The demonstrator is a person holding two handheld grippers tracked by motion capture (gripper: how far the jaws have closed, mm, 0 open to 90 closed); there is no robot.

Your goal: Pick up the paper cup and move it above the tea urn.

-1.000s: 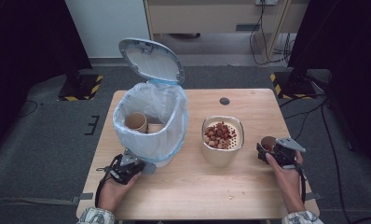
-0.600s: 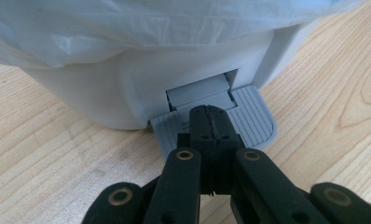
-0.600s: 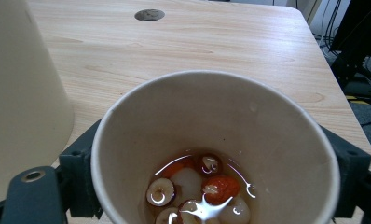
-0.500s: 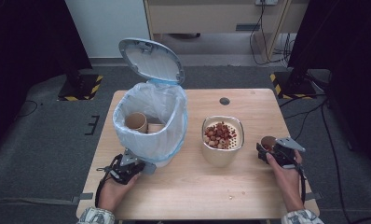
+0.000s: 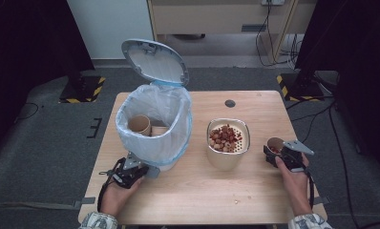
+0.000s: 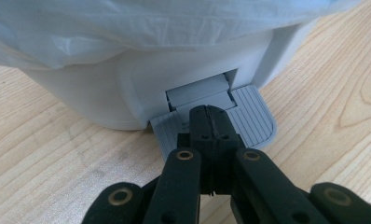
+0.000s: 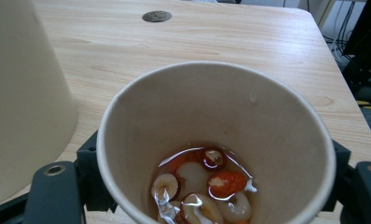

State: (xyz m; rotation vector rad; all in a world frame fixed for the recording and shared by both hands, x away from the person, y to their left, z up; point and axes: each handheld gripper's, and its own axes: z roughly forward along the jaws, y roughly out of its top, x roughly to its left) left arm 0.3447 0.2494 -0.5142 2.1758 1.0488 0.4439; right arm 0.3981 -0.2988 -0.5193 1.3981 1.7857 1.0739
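The cup (image 7: 216, 154), holding fruit (image 7: 202, 186) in liquid, stands at the right edge of the table (image 5: 255, 200) in the high view, with the right gripper (image 5: 279, 153) jaws just closing onto its sides. The left gripper (image 6: 211, 123), jaws closed on nothing, presses the pedal (image 6: 253, 112) of the bin (image 5: 154, 124) at centre left, lid (image 5: 154, 62) raised. A strainer (image 5: 227, 143) sits between bin and cup.

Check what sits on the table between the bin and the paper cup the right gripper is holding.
The cream strainer bowl of reddish bits stands between the bin and the paper cup, apart from both in the high view; bare table otherwise.
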